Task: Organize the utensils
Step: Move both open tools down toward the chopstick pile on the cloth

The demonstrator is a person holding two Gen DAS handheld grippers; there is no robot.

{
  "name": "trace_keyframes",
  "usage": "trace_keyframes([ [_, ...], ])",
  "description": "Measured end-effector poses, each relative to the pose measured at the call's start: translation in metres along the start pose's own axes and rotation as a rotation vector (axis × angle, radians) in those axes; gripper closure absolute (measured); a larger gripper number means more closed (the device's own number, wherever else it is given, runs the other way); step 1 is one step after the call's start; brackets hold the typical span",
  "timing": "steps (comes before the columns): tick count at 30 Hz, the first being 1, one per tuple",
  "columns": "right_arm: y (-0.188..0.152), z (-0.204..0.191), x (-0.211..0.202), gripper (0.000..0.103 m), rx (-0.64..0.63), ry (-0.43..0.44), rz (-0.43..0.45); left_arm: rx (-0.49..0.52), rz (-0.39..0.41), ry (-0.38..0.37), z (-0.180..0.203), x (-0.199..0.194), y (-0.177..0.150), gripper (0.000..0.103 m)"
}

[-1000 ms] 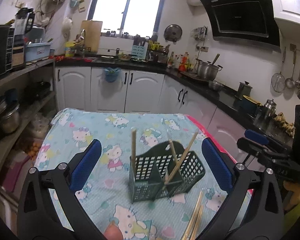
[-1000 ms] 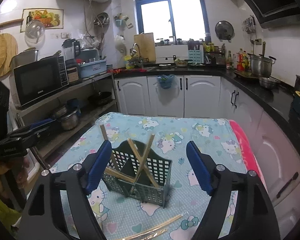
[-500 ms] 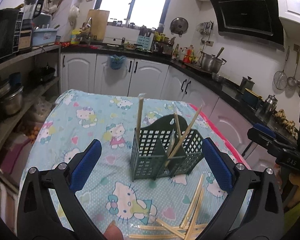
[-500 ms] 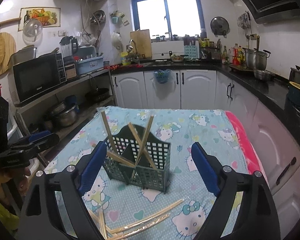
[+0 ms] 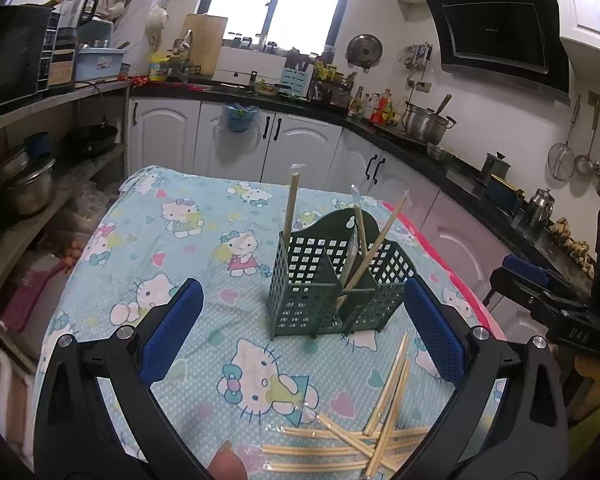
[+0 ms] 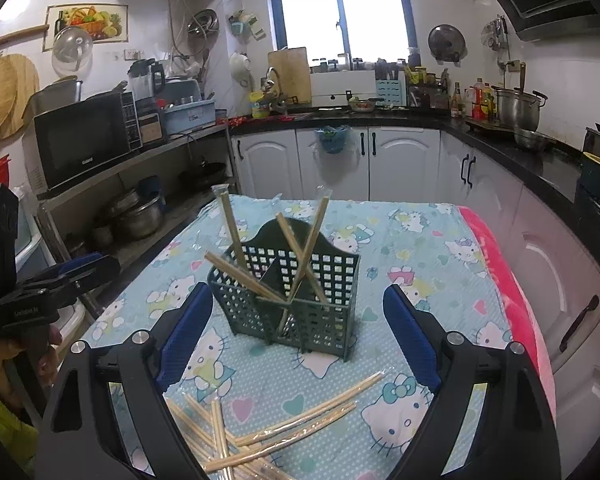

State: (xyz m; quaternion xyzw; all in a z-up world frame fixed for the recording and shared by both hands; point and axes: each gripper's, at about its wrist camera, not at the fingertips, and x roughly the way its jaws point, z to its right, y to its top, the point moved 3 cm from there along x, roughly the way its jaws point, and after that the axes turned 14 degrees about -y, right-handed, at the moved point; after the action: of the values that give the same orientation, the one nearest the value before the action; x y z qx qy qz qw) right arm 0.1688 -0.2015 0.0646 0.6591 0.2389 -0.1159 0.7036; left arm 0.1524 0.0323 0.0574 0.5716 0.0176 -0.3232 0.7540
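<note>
A dark green slotted utensil holder point(image 5: 332, 280) stands on the table with several wrapped wooden chopsticks point(image 5: 290, 208) upright or leaning in it; it also shows in the right wrist view point(image 6: 292, 300). A loose pile of wrapped chopsticks point(image 5: 360, 436) lies on the cloth in front of it, also seen in the right wrist view point(image 6: 260, 436). My left gripper point(image 5: 300, 332) is open and empty, above the table facing the holder. My right gripper point(image 6: 296, 336) is open and empty, facing the holder from the other side.
The table wears a blue Hello Kitty cloth point(image 5: 172, 240) with a pink edge point(image 6: 512, 292) on the right. White cabinets point(image 6: 340, 164) and a black counter run behind. Open shelves with pots point(image 6: 136, 216) stand at the left.
Both grippers have pulled back and risen from the holder, so the loose chopstick pile in front of it has come into view. Both stay open.
</note>
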Motion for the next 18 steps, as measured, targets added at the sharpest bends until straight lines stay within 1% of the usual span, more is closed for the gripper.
trace_keyframes([
  [18,-0.020,-0.023,-0.009,0.018,-0.041,0.035,-0.021,-0.039,-0.002,0.020,-0.010,-0.020,-0.026,0.011],
])
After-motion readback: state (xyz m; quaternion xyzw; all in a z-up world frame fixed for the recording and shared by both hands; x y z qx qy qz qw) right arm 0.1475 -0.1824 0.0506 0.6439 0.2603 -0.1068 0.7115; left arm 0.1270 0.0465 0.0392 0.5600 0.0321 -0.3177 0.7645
